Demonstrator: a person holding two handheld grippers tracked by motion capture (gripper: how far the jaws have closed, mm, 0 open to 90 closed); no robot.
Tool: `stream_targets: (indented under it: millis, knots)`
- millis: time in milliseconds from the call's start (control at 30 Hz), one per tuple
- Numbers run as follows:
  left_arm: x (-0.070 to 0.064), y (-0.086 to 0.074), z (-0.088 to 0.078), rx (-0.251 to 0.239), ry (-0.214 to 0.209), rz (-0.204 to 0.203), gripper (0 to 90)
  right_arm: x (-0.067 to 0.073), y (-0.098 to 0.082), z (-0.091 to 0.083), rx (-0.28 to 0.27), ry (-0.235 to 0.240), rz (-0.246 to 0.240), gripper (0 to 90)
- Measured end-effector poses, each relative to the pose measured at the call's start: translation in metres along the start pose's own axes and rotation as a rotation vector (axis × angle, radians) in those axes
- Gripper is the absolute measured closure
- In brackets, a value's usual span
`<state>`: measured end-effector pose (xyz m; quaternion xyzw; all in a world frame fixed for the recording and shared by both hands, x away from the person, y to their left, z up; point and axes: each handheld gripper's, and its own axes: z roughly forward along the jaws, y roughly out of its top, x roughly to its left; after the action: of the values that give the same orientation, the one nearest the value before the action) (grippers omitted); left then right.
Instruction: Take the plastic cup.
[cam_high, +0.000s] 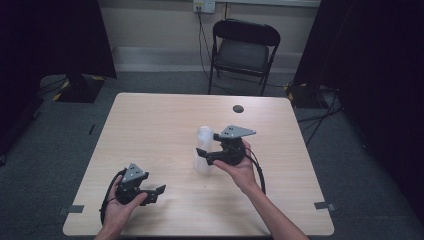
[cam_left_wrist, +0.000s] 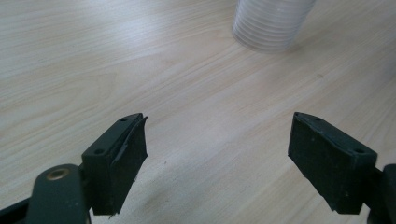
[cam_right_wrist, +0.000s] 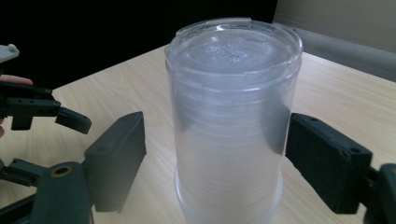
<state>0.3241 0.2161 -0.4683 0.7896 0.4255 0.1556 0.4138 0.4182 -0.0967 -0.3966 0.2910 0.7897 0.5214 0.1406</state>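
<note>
High view: at the table's (cam_high: 150, 120) near left corner the left gripper (cam_high: 159, 192) rests in the person's hand, jaws spread wide with nothing between them, seemingly waiting its turn. Toward the middle stands a stack of clear plastic cups (cam_high: 204, 150), mouths down and upright on the wood. The right gripper (cam_high: 204, 155) brackets the stack, jaws apart and a gap visible on each side, so no grip. Embossed lettering on the top cup's base is too faint to read.
</note>
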Motion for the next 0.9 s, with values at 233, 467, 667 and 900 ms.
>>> stream_targets:
  millis: [233, 467, 667, 900]
  knots:
    - [0.000, 0.000, 0.002, 0.010, 0.006, 0.009, 19.2, -0.006, 0.000, 0.012, 0.004, -0.022, -0.001, 24.3]
    - [0.000, 0.000, 0.002, 0.009, 0.006, 0.010, 19.2, -0.005, -0.001, 0.023, 0.025, -0.024, -0.017, 24.6]
    - [0.000, 0.000, 0.002, 0.013, 0.006, 0.010, 19.2, -0.006, -0.006, 0.032, 0.048, -0.020, -0.012, 24.7]
    - [0.000, 0.000, 0.002, 0.015, 0.004, 0.005, 19.2, -0.007, -0.012, 0.037, 0.062, -0.025, -0.009, 25.1]
